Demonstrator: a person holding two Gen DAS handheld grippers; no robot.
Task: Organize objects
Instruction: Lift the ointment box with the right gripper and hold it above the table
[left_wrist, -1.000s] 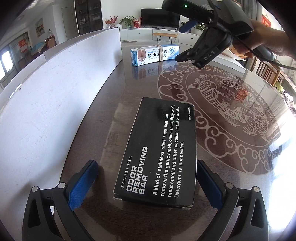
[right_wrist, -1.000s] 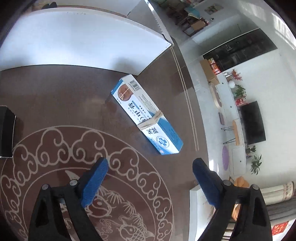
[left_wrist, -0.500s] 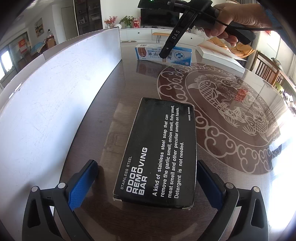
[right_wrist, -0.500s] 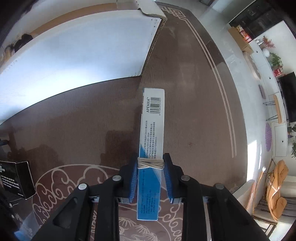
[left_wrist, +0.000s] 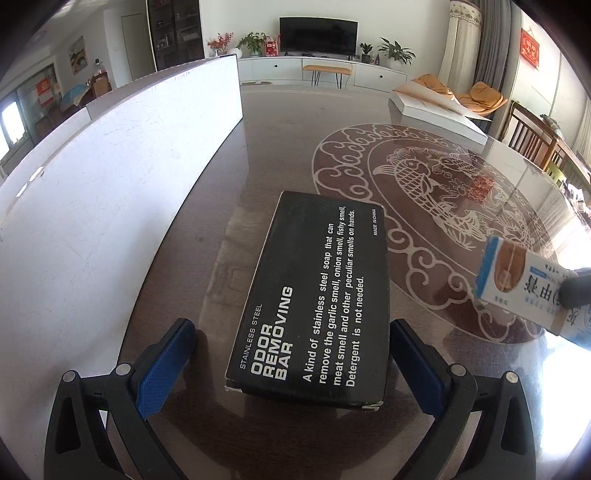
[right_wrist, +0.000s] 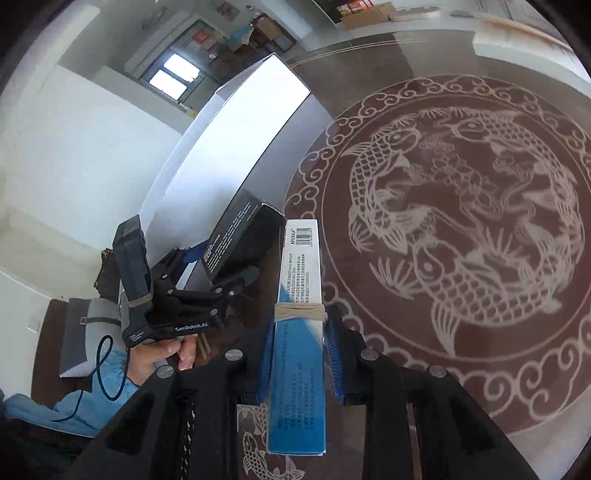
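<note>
A black box (left_wrist: 314, 295) marked "Odor Removing Bar" lies flat on the glass table between the fingers of my left gripper (left_wrist: 291, 358), which is open around its near end without touching it. My right gripper (right_wrist: 299, 354) is shut on a long blue and white box (right_wrist: 299, 295) bound with a rubber band, holding it above the table. That box (left_wrist: 524, 284) shows at the right edge of the left wrist view, to the right of the black box. The black box (right_wrist: 240, 236) and left gripper (right_wrist: 207, 280) show in the right wrist view.
A tall white board (left_wrist: 110, 192) stands along the left side of the table. A flat white box (left_wrist: 436, 110) lies at the far right. The table top (left_wrist: 424, 177) carries a round fish pattern. Chairs (left_wrist: 532, 133) stand beyond its right edge.
My right gripper closed on the blue and white box at the far end of the table, lifted it and carried it near, to the right of the black box. The left gripper stayed still.
</note>
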